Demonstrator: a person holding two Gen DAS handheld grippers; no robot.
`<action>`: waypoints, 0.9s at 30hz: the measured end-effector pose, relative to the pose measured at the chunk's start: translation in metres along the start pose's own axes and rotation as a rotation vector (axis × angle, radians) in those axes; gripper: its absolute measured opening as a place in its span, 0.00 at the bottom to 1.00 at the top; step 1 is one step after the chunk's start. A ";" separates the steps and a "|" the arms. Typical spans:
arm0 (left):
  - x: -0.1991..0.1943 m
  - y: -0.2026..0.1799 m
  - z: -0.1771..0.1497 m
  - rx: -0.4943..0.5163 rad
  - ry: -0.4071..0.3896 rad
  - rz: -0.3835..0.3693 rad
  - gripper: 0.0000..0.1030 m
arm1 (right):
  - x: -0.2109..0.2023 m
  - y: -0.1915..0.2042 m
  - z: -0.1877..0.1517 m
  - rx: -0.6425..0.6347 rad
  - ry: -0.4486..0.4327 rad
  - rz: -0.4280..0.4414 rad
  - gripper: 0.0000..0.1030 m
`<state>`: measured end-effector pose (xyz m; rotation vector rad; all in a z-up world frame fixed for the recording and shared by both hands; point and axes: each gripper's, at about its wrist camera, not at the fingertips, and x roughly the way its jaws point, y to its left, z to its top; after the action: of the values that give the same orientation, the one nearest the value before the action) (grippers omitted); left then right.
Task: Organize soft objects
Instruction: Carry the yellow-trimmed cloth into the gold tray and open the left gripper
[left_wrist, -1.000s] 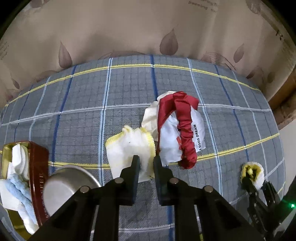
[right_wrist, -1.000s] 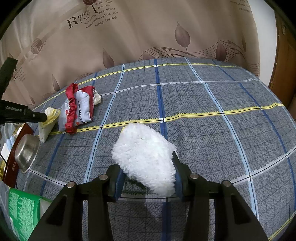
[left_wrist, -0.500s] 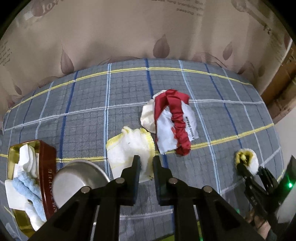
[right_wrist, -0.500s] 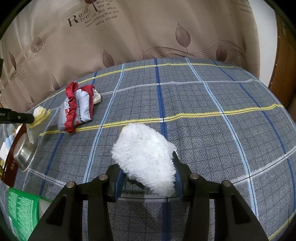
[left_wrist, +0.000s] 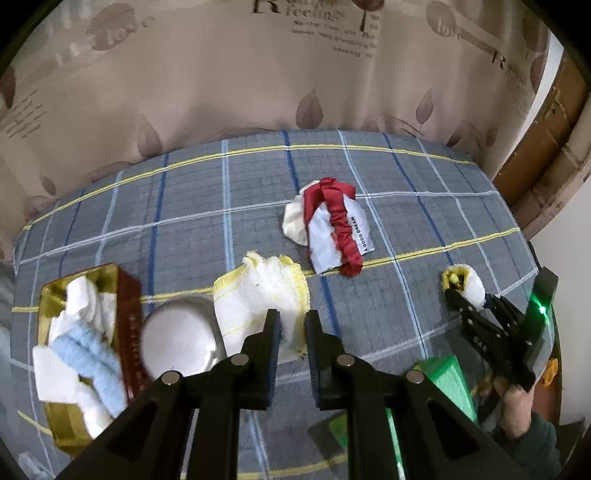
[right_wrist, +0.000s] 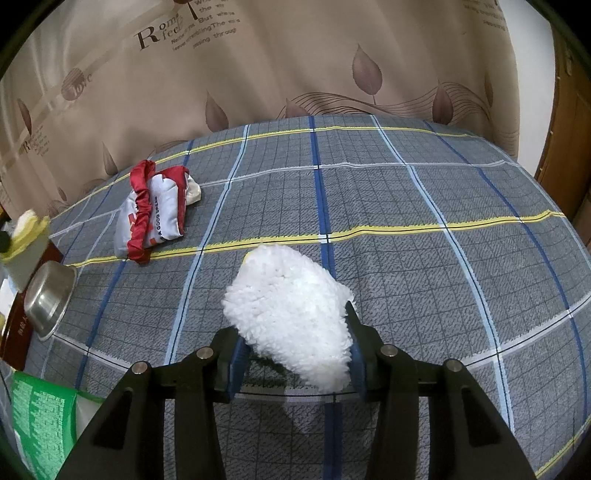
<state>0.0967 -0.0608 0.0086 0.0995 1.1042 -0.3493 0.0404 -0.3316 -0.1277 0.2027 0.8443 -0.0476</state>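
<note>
The left gripper (left_wrist: 291, 332) is clenched on a yellow-edged towel (left_wrist: 258, 299), lifted over the plaid cloth (left_wrist: 184, 206). The right gripper (right_wrist: 295, 354) grasps a white fluffy pad (right_wrist: 291, 314) between its blue-faced fingers (right_wrist: 236, 362). Just left of the towel sits a steel bowl (left_wrist: 177, 339), then a tin (left_wrist: 125, 321) holding white and blue cloths. Farther off lies a red-and-white pouch (left_wrist: 332, 229). A green packet (right_wrist: 40, 421) lies near left in the right view.

plaid bedcover (right_wrist: 406, 206) | leaf-print curtain (right_wrist: 295, 55) | steel bowl (left_wrist: 177, 336) | green packet (right_wrist: 40, 424)
</note>
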 end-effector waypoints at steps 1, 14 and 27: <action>-0.005 0.003 -0.002 0.000 -0.004 0.003 0.14 | 0.000 0.000 0.000 0.000 0.000 0.000 0.44; -0.066 0.084 -0.024 -0.092 -0.070 0.137 0.14 | 0.000 0.002 -0.001 -0.012 0.003 -0.008 0.44; -0.067 0.181 -0.024 -0.186 -0.062 0.348 0.14 | 0.001 0.001 0.000 -0.015 0.004 -0.011 0.45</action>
<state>0.1077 0.1309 0.0405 0.1125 1.0305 0.0615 0.0412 -0.3304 -0.1280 0.1838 0.8496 -0.0509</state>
